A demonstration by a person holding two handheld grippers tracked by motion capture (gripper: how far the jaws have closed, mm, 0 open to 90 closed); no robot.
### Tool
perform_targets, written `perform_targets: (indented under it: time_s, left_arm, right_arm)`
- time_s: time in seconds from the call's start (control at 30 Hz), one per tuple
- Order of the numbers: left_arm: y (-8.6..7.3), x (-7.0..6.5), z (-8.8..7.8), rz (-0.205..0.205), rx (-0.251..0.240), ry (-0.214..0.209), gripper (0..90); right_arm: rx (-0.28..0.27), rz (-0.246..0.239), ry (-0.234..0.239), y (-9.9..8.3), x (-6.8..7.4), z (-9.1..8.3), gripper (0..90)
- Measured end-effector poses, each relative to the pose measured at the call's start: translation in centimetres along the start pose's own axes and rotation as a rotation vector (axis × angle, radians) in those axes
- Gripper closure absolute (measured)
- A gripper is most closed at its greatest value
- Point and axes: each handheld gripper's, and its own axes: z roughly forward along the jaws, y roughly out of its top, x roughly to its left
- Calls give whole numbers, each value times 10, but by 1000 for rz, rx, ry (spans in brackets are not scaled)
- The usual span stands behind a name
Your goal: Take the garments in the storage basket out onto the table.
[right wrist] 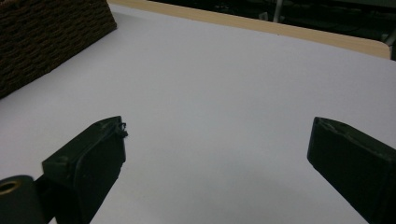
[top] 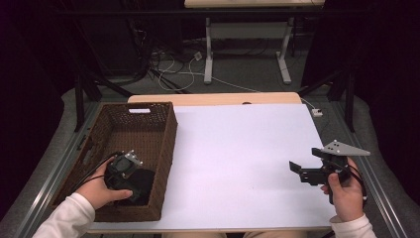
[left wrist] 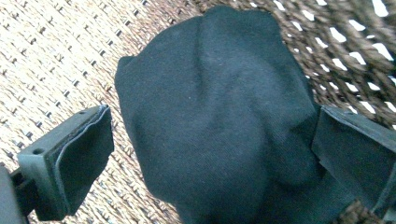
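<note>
A black cloth [top: 142, 181] lies bunched in the near right corner of a brown wicker basket [top: 166, 124] at the table's left. My left gripper [top: 132, 179] reaches down into the basket over it. In the left gripper view the cloth [left wrist: 210, 70] bulges between the jaws of the left gripper [left wrist: 213, 114], which is open; the left jaw stands apart from the cloth and the right jaw touches its edge. My right gripper [top: 306, 159] is held open above the white table top [top: 237, 144] at the right, with nothing between its jaws [right wrist: 217, 123].
The basket's woven wall [right wrist: 46, 32] shows far left in the right gripper view. A wooden strip [top: 213, 98] edges the table's far side. Beyond it are a desk's legs [top: 208, 49] and floor cables.
</note>
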Motion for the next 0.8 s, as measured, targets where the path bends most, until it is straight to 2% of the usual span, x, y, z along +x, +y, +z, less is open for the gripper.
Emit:
perform_targets:
  time_s: [0.3,0.4,0.43,0.47,0.57,0.8]
  left_arm:
    - [3,11,11,-13,14,-14,0]
    - [4,14,15,-32,14,-26,0]
    - [5,16,17,-23,17,-27,0]
    - [5,16,18,-34,20,-33,0]
    - [6,19,21,-28,22,-43,0]
    - [6,22,30,-65,26,-74,0]
  right_arm:
    - [6,2,0,-1,0,1,37]
    - [9,3,0,-1,0,2,37]
    - [10,2,0,-1,0,2,37]
    - [10,1,-1,-1,0,2,37]
    - [10,2,-1,-1,0,2,37]
    - [14,1,-3,-1,0,2,37]
